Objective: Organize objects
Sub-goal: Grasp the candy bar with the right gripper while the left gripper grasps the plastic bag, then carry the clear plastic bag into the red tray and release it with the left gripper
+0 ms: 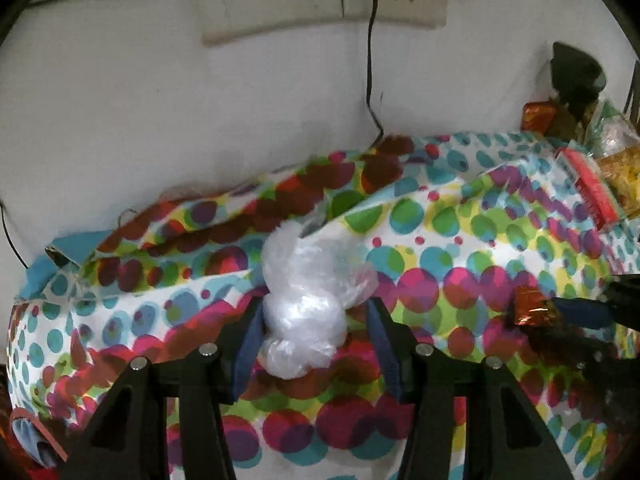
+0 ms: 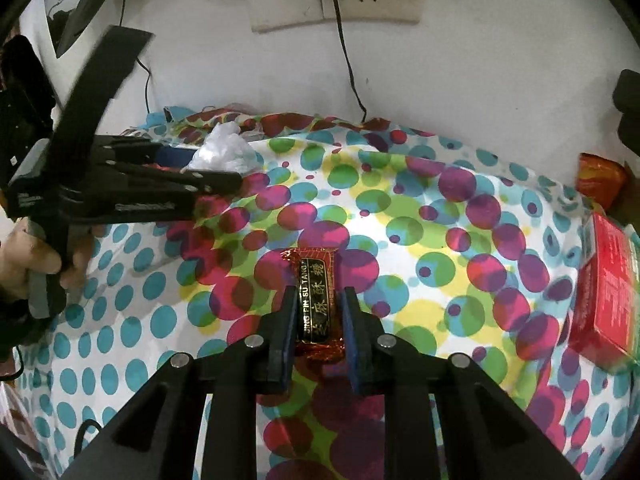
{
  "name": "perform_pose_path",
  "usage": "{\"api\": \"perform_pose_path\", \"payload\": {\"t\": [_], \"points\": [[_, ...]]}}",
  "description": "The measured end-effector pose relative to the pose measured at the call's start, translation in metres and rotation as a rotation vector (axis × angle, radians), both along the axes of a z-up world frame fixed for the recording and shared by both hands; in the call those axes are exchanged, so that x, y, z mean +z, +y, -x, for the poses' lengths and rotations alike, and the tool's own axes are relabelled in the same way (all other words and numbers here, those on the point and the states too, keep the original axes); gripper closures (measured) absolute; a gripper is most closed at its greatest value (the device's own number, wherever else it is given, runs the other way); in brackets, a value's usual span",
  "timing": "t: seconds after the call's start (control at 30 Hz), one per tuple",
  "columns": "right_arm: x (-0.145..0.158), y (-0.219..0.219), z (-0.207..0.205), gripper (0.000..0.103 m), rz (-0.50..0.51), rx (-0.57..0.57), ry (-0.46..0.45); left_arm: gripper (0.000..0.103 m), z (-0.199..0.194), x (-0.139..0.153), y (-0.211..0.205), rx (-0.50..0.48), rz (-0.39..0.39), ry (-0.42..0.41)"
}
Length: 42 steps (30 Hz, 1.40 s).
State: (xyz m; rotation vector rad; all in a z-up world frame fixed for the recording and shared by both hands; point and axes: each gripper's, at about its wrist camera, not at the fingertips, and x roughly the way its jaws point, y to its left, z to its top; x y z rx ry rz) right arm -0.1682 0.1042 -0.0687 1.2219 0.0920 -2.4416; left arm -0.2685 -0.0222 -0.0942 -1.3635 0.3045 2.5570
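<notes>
1. Right gripper (image 2: 318,312): clenched on a wrapped candy bar (image 2: 316,300), black label with gold lettering and red-orange foil ends. The bar lay lengthwise between the blue pads, its far end projecting beyond the fingertips.
2. Left gripper (image 1: 316,312): jaws spread wide around a crumpled clear plastic bag (image 1: 312,292). The left pad touched the bag; whether the right pad pressed on it could not be told.
3. Spotted cloth (image 2: 440,240): multicoloured dots on white, spread beneath both grippers.
4. Red box (image 2: 608,292): on the cloth, well to the right of the right gripper.
5. Orange packet (image 2: 600,176): beyond the red box, by the wall.
6. Hand (image 2: 36,264): gripped the left gripper's handle, far left of the right gripper.
</notes>
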Motion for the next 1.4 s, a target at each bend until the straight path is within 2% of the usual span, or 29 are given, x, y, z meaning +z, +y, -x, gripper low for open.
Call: {"api": "perform_pose_path", "payload": {"t": [0.1, 0.2, 0.23, 0.43, 0.6, 0.77, 1.4], "points": [[-0.001, -0.002, -0.004, 0.083, 0.009, 0.001, 0.0, 0.05, 0.0, 0.001, -0.005, 0.023, -0.051, 0.001], [-0.002, -0.007, -0.01, 0.083, 0.002, -0.006, 0.011, 0.054, 0.001, 0.001, -0.007, 0.039, -0.061, 0.012], [-0.002, -0.009, -0.011, 0.083, 0.008, -0.002, 0.008, 0.066, 0.001, 0.001, -0.008, 0.036, -0.068, 0.015], [-0.002, -0.018, -0.013, 0.082, -0.035, -0.011, 0.018, 0.067, -0.005, 0.002, -0.002, 0.034, -0.016, 0.048], [-0.002, -0.016, -0.012, 0.082, -0.018, -0.014, 0.012, 0.067, -0.016, 0.006, -0.001, 0.048, -0.038, 0.052], [-0.003, -0.018, -0.011, 0.082, -0.041, -0.014, 0.02, 0.067, -0.031, 0.016, -0.002, 0.08, -0.061, 0.056], [-0.002, -0.018, -0.013, 0.082, -0.036, -0.021, 0.019, 0.067, -0.112, 0.034, -0.008, 0.16, -0.042, 0.065]]}}
